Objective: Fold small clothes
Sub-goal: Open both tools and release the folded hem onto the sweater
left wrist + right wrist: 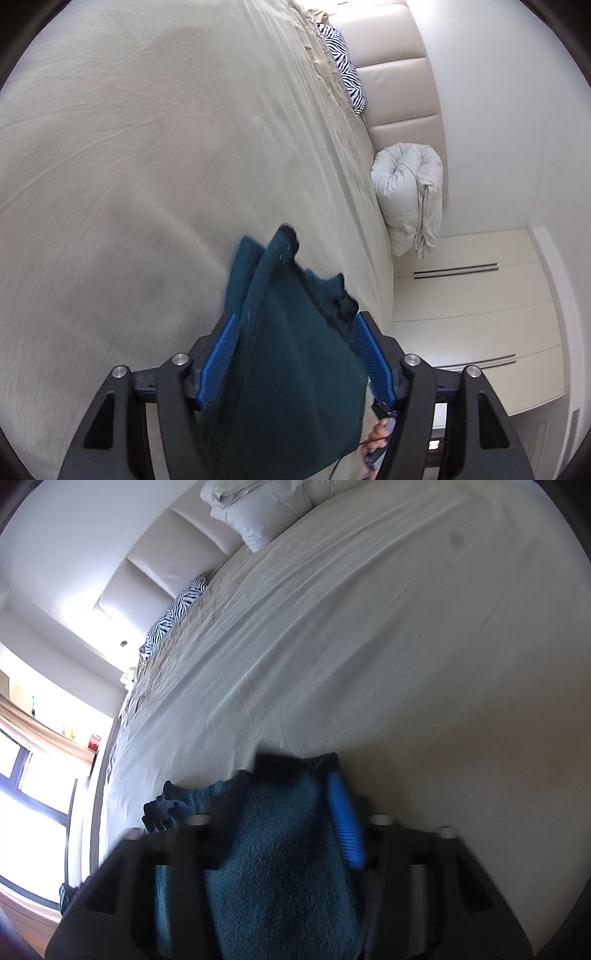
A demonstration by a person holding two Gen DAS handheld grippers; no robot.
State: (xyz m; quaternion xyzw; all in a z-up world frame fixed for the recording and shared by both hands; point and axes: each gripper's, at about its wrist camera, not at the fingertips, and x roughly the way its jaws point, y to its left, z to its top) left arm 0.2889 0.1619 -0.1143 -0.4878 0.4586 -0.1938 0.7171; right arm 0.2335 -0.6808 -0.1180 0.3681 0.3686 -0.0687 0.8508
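Note:
A dark teal knitted garment (288, 350) hangs between the blue pads of my left gripper (293, 317), lifted above the beige bed sheet (147, 147). The jaws stand wide apart with the cloth draped between them, so the grip is unclear. In the right wrist view the same teal garment (273, 849) covers my right gripper (295, 805); one blue pad (345, 823) shows at its right, the other finger is hidden under cloth. The view is blurred.
A wide bed with a wrinkled sheet (369, 646) fills both views. A folded white duvet (410, 195) and a zebra-print pillow (345, 62) lie by the padded headboard (399, 85). White cabinets (480, 314) stand at the right, a window (33, 794) at the left.

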